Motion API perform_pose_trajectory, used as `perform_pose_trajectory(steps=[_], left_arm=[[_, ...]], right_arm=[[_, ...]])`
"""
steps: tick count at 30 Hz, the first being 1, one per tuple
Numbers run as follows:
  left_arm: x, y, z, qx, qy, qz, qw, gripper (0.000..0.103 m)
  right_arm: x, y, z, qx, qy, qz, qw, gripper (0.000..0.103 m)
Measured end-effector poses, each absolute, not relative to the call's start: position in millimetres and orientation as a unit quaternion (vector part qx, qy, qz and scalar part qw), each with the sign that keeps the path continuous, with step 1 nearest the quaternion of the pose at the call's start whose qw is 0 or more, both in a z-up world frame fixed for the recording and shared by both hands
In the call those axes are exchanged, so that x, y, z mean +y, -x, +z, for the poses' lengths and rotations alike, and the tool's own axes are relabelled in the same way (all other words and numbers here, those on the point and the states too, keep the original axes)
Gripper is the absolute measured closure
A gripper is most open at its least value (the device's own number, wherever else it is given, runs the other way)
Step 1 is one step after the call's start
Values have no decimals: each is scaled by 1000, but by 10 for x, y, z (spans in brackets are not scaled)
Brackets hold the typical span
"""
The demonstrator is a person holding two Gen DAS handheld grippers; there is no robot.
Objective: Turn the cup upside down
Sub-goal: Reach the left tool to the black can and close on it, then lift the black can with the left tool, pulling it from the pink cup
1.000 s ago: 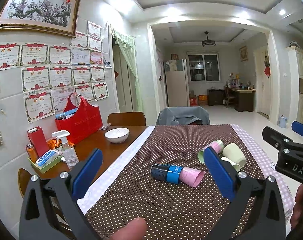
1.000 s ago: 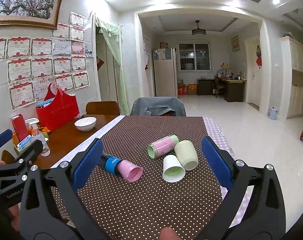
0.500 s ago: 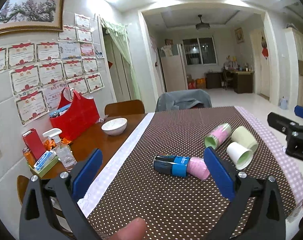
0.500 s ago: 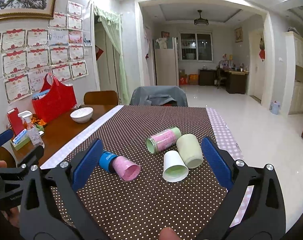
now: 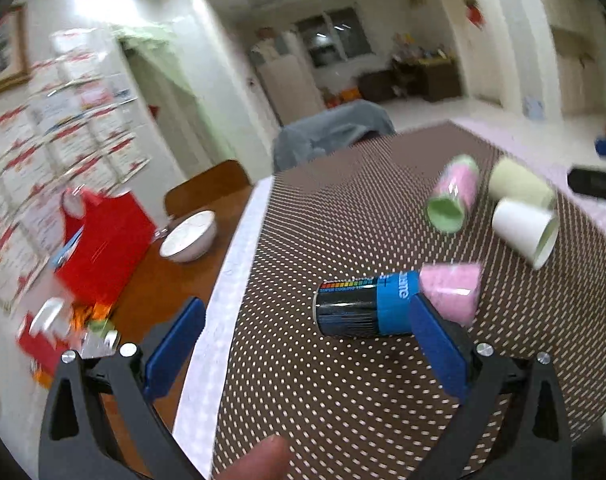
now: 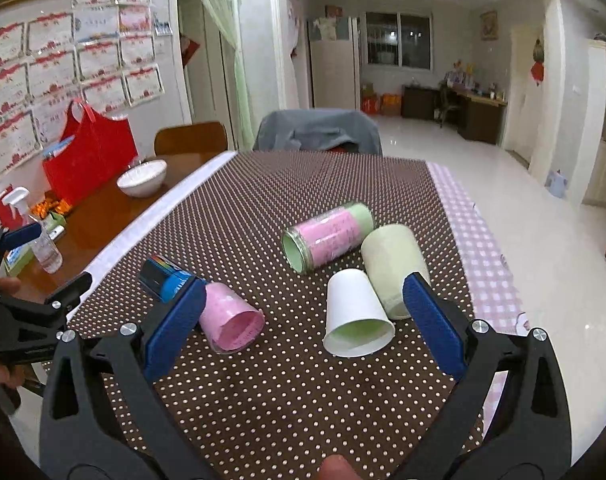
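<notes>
Five containers lie on their sides on the brown dotted cloth covering the surface. The white paper cup has its open mouth toward the near edge and lies against a pale green cup just beyond it. Next to those, a pink-labelled jar points its open mouth to the left front. Further left, a pink cup sits mouth-forward with a black and blue can right behind its base; from the left wrist view the can and pink cup look end to end, touching. On the bare wood at the left stand a white bowl, a red bag and a spray bottle, well apart from the cups. A chair draped in grey cloth stands at the far end.

The right gripper hovers low over the near edge, its blue pads spread wide with nothing between them, the pink cup and the white paper cup lying just ahead of it. The left gripper is tilted, also wide apart and empty, with the can just ahead of its right pad. That view is blurred
</notes>
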State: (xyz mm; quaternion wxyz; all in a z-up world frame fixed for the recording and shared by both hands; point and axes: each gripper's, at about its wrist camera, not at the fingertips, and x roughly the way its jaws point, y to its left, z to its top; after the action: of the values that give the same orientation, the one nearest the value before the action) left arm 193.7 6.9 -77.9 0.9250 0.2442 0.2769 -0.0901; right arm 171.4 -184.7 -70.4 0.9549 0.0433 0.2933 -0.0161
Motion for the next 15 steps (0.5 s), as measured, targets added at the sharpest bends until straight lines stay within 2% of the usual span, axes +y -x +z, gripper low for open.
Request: perform_pose_trajectory(steps=[15], left_arm=[[-67,-2667,-1413,340,-428,-266,794,4]], right_arm=[[-2047,-2280,-1083,354,-64,-12,933,6]])
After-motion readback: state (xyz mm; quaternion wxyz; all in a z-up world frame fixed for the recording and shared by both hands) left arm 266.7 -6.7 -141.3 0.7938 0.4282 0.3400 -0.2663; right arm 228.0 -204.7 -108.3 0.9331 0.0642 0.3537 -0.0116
